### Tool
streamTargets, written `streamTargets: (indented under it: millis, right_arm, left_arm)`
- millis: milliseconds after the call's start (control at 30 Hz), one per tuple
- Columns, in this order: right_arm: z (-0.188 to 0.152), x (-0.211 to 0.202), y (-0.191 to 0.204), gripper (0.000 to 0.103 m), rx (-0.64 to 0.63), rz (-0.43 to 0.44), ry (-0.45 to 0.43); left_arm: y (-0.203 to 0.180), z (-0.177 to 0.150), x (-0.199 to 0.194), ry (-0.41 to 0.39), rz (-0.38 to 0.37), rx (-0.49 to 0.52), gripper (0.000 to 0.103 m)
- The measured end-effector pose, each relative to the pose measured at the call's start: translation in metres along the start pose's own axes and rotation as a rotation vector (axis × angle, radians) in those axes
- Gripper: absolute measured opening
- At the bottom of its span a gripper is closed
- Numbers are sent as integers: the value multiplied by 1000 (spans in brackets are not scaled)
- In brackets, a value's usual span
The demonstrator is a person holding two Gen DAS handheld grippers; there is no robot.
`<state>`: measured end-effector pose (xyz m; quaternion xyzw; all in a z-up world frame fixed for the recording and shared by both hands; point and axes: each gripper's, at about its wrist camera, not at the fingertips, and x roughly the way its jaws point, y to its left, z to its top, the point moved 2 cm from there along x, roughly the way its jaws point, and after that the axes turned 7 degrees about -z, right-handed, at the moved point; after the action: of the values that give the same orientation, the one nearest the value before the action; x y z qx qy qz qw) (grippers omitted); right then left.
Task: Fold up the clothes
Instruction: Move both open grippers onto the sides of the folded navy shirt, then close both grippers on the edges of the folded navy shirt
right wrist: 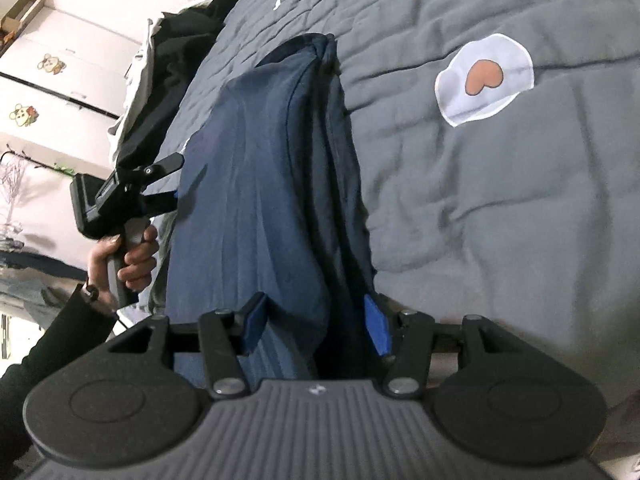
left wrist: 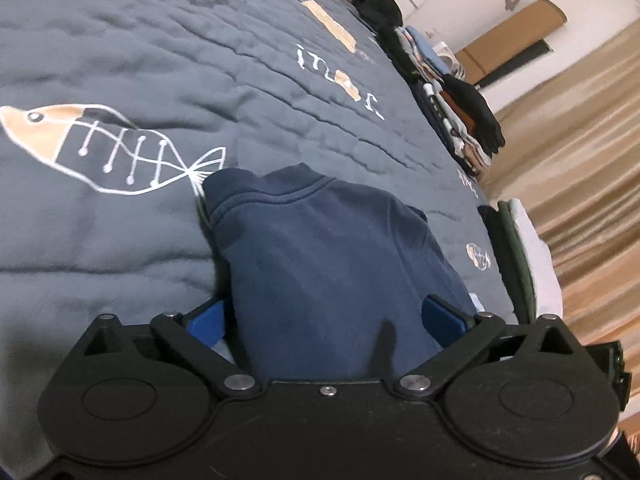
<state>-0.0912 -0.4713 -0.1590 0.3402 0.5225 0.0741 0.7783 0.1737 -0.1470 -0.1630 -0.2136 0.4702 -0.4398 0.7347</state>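
Straddling the near edges of the navy sweatshirt (left wrist: 328, 264), both the left gripper (left wrist: 328, 320) and the right gripper (right wrist: 316, 324) had their jaws spread wide around the bunched cloth, not pinching it. The garment lay partly folded on the grey quilt (left wrist: 120, 60), collar at the far end. A clean fold probably called for both to close together on matching layers and carry them level, away from the stacked clothes (left wrist: 460, 112) at the bed's edge.

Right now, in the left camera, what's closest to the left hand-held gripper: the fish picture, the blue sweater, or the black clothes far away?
1. Blue sweater: between the fingers of the left hand-held gripper.
2. Fish picture: on the quilt, up and left.
3. Black clothes: far end of the bed's right edge.
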Motion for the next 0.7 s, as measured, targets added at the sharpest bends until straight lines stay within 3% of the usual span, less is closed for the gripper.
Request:
streamTargets:
  millis: [267,400,567,700]
  right_arm:
    - [2,1,-16,76,17,97,34]
    - [5,-7,-7,80,-47,65,89]
    - [-1,-5,-10,103,-81,70,130]
    - [-2,4,-8,103,-75,86,153]
  left_arm:
    - [1,-1,1,-1,-8,27,102]
    - [2,-1,0,3,-11,26,102]
    - [1,0,2,6,-4,30,103]
    - [1,-1,2,4,-2,37,103]
